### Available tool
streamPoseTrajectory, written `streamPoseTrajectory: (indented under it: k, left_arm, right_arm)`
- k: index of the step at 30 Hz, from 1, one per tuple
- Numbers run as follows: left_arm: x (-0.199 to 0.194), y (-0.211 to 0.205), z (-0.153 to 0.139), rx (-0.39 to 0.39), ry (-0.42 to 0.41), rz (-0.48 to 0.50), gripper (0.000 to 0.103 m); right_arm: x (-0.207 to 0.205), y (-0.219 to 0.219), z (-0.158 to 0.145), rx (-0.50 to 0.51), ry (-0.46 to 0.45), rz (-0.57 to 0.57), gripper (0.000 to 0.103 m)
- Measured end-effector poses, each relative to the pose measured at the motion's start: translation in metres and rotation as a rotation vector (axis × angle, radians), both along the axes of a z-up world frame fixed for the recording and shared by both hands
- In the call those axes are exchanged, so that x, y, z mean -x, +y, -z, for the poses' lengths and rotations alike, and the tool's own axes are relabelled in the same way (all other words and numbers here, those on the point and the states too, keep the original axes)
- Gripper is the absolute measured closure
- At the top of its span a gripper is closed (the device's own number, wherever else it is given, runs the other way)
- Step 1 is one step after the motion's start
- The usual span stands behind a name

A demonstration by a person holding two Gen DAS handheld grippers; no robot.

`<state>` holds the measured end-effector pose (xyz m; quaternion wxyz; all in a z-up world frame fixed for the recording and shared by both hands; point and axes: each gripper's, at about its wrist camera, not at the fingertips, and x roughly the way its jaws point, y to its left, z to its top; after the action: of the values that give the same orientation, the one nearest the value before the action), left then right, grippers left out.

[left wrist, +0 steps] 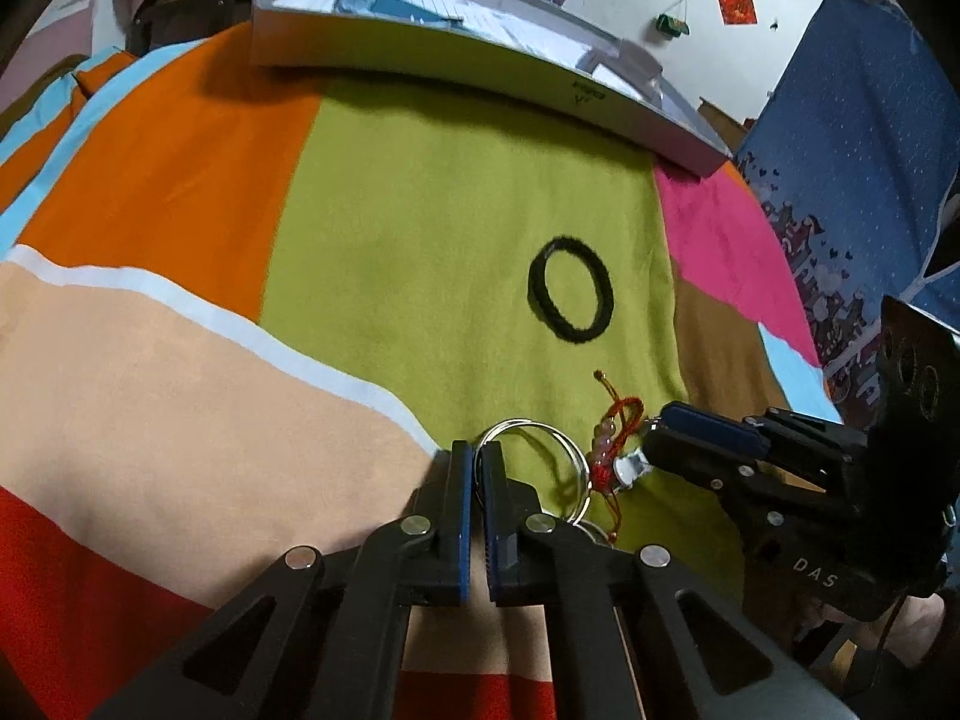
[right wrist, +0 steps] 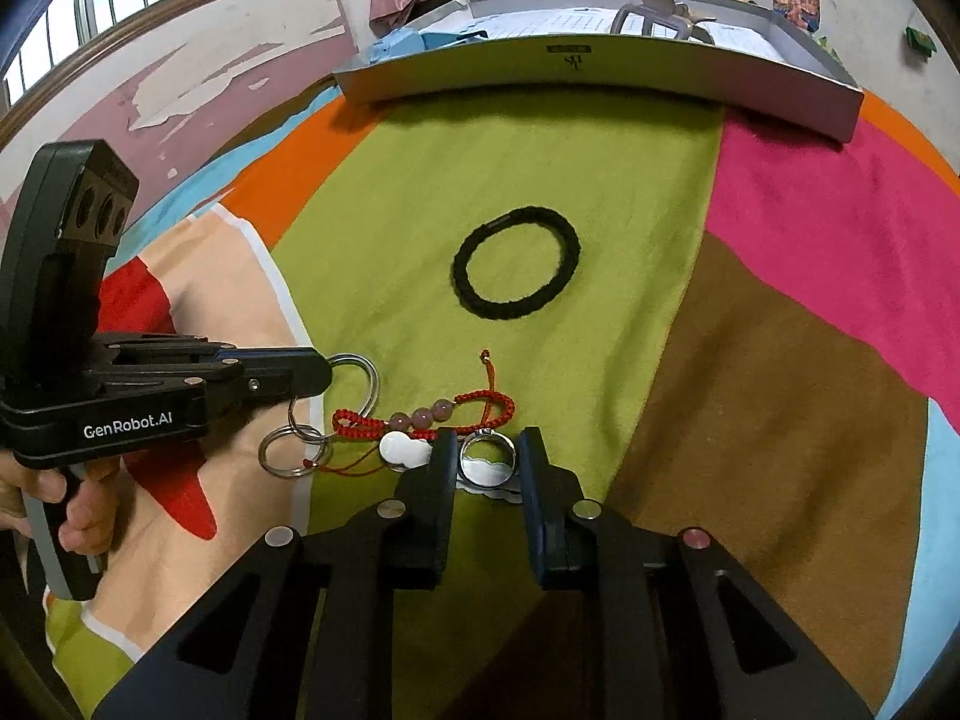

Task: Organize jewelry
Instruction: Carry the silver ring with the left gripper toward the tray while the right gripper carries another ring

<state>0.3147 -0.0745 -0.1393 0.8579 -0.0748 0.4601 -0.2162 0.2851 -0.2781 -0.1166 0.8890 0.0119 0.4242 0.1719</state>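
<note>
Right wrist view: I have the right gripper [right wrist: 483, 456] straddling a polished metal finger ring [right wrist: 487, 455], pads at its sides; whether they press I cannot tell. My left gripper [left wrist: 478, 468] is clamped on thin steel wire hoops [left wrist: 534, 450]. A knotted red cord bracelet [right wrist: 432, 417] with pink beads lies between; lifting could snag it. The fuzzy black band [right wrist: 516, 262] rests nearer the grey tray [right wrist: 600, 75].
</note>
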Motion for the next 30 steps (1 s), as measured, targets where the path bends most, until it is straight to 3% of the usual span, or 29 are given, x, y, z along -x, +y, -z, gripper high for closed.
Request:
streamPoseTrajectory:
  k: [13, 21, 30]
  left_arm:
    - [0.004, 0.005, -0.027, 0.053, -0.092, -0.006, 0.1]
    - [0.002, 0.002, -0.04, 0.043, -0.139, -0.021, 0.1]
    - [-0.037, -0.004, -0.1, 0.072, -0.279, -0.081, 0.1]
  right_arm:
    - [0.003, -0.016, -0.02, -0.028, -0.079, 0.036, 0.085]
    - [0.006, -0.015, -0.032, -0.028, -0.139, 0.034, 0.085]
    - [-0.016, -0.031, -0.07, -0.018, -0.293, 0.092, 0.085]
